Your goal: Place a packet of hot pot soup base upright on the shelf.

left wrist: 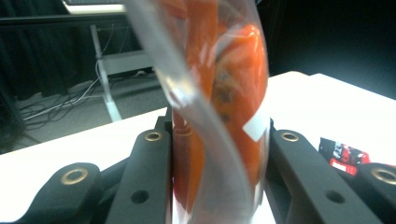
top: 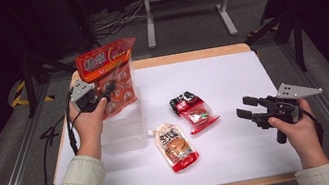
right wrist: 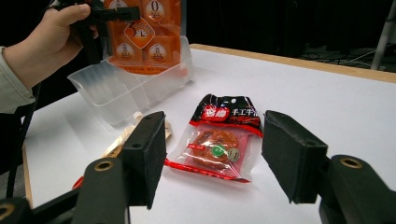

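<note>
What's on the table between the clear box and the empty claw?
Two packets lie there in the high view: a spouted sauce pouch and a black-and-red snack packet, between the clear box and the right gripper.

The left tongs (top: 107, 91) are raised at the far left, jaws clamped, the forearm reaching forward. The right tongs (top: 249, 111) hover low at the right, pointing left, jaws apart and empty.
</note>
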A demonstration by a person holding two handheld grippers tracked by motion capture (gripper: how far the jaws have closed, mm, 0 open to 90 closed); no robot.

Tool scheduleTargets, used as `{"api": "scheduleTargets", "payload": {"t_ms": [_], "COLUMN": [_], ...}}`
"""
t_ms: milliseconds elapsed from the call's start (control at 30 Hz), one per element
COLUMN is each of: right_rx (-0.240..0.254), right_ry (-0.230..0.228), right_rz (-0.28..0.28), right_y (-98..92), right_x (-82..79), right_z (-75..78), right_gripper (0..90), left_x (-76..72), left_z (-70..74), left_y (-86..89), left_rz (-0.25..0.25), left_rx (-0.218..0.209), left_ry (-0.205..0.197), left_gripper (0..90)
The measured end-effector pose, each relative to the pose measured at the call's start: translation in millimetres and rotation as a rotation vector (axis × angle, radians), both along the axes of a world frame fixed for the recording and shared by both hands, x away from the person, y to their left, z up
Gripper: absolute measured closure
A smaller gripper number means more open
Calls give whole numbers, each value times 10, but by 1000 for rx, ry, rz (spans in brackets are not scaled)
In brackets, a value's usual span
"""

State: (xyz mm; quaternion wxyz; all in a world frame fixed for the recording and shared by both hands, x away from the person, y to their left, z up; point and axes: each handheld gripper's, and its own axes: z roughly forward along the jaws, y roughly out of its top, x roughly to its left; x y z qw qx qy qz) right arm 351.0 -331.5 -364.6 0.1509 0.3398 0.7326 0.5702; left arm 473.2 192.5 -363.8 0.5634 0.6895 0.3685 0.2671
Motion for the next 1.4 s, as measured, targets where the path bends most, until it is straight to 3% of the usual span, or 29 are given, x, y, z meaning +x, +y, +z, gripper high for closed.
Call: {"api": "scheduleTargets", "payload": {"t_ms": [33, 367, 500, 700, 1333, 1400], "right_rx": [1, 1, 3, 0, 5, 5], "right_ry": [0, 6, 4, 5, -4, -4], "right_rz": [1, 5, 9, 13, 15, 17], "right_y": [2, 8, 17, 26, 20, 25], "right_x": [0, 10, 12, 14, 9, 3], "right_z": [-1, -20, -21, -28, -24, -19], "right_gripper": [409, 404, 402, 397, 391, 391], "left_x": [11, 75, 94, 106, 18, 24], "left_z": [-3, -75, -87, -108, 8, 1], "left_y": [-10, -153, -125, -95, -76, -40], "left_rz": [-7, -15, -13, -20, -111, -117], "left_rx": [-15, -2, -24, -54, -23, -55], "left_ry": [-1, 41, 61, 110, 245, 281], "left_gripper": [705, 704, 704, 703, 676, 678]}}
